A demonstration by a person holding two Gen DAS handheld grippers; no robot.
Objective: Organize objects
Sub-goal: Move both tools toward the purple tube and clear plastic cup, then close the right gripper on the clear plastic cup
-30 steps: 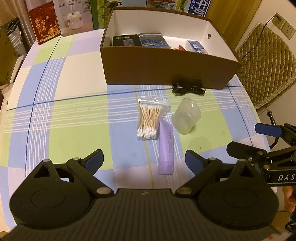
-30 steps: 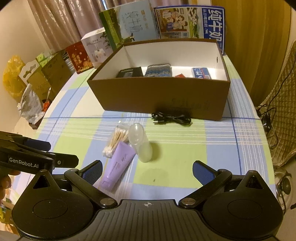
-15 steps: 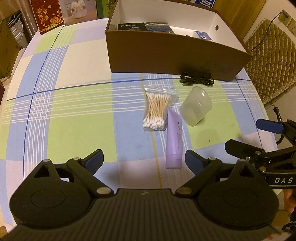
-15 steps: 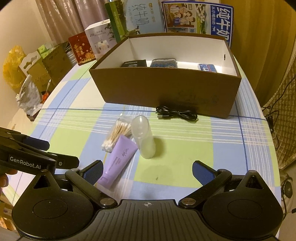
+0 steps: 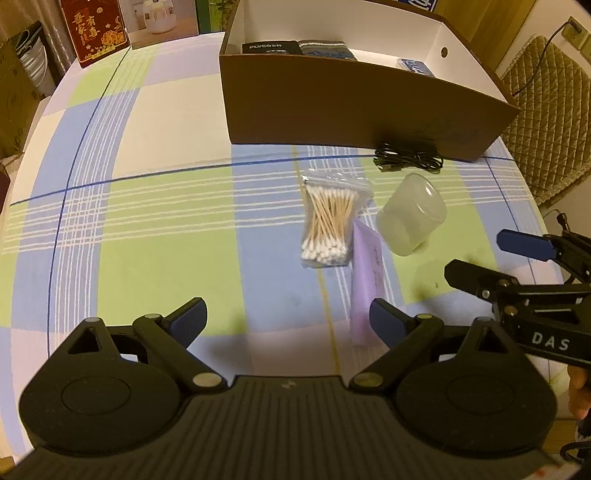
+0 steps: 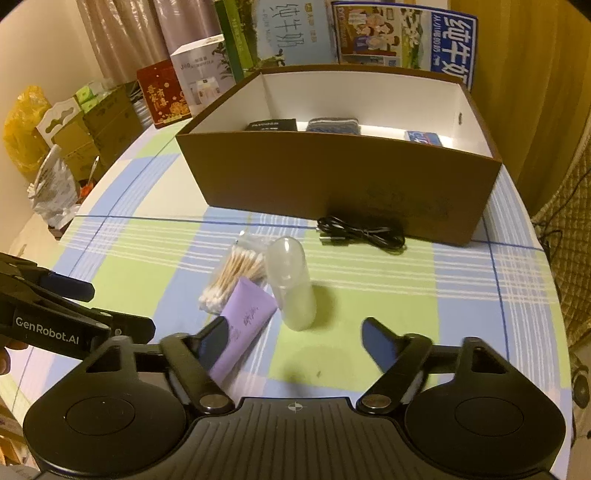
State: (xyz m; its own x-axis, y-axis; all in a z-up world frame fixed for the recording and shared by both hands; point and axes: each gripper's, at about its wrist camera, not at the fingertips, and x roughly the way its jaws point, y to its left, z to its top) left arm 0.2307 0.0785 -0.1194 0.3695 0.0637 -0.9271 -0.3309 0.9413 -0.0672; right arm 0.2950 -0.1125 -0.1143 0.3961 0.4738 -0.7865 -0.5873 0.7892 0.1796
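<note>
A: Count in front of the brown box [image 5: 354,107]?
B: Four on the tabletop [image 5: 155,236]: one black cable [image 5: 408,162] touching the box wall, one bag of cotton swabs [image 5: 328,225], one purple tube [image 5: 365,284], one frosted cup [image 5: 412,216] on its side.
A: Inside the box?
B: Three items visible.
A: Grippers?
B: Left gripper [image 5: 288,321] and right gripper [image 6: 293,341] both spread, empty, nearer than the tube.

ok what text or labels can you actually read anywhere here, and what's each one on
"FLYCO" on the black box inside the cardboard box.
"DAS" on the right gripper body.
"GenRobot.AI" on the left gripper body.
"纯牛奶" on the milk carton.
Gold characters on the red box, writing on the purple tube, humidifier box print: too blurred.
</note>
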